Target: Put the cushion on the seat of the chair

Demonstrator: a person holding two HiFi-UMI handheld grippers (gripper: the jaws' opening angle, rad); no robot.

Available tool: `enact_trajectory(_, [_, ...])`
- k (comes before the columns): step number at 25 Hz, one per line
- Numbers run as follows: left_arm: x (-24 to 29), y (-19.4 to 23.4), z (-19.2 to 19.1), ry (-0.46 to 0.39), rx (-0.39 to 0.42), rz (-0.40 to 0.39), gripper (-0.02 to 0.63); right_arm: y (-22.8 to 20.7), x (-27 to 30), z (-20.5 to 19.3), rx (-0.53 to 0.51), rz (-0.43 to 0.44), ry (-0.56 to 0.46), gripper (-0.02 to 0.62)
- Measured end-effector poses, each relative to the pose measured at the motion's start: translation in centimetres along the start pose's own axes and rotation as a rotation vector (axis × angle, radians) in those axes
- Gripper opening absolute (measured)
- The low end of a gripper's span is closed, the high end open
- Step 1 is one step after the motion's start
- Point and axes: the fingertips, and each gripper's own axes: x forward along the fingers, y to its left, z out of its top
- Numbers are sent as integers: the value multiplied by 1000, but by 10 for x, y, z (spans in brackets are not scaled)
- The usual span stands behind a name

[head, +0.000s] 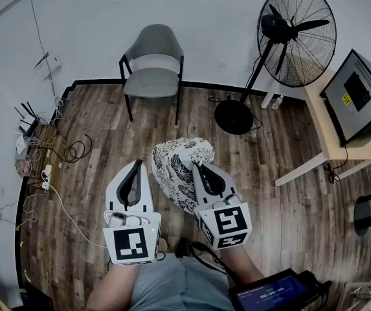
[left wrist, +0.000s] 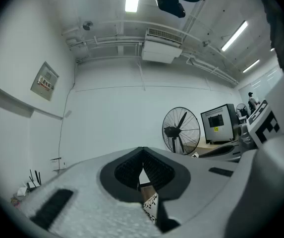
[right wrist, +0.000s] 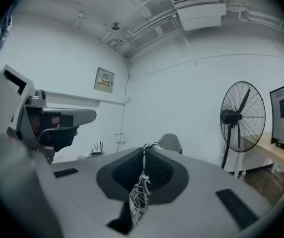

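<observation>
Nearest are two grippers. The left gripper (head: 135, 167) has its jaws pressed together on nothing. The right gripper (head: 201, 170) pinches the one black-and-white patterned cushion (head: 175, 167) by a fold of cloth. The cushion is held in the air just beside the left gripper, on edge, its length running away from the person. Farther off, well apart, one grey chair (head: 151, 67) faces them with its seat bare. One standing fan (head: 295, 34) stands to the chair's right.
</observation>
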Motion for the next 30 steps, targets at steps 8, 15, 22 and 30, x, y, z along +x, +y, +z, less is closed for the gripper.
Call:
enact_trajectory(8, [-8,-2,-6,11,-8,19,9,-2,-6,-4,26,11,-9,14])
enact_trajectory(15, [-7,21,-22,40,-22,57,9,5,12,-9,29,24,6,14])
enact_trajectory(22, [32,63,-43,77,-15,65,9,0,69,-13,42,7,26,14])
enact_trajectory(30, [123,129,-59,89,-27,35,9,-14,176,-2,57,-35,35,14])
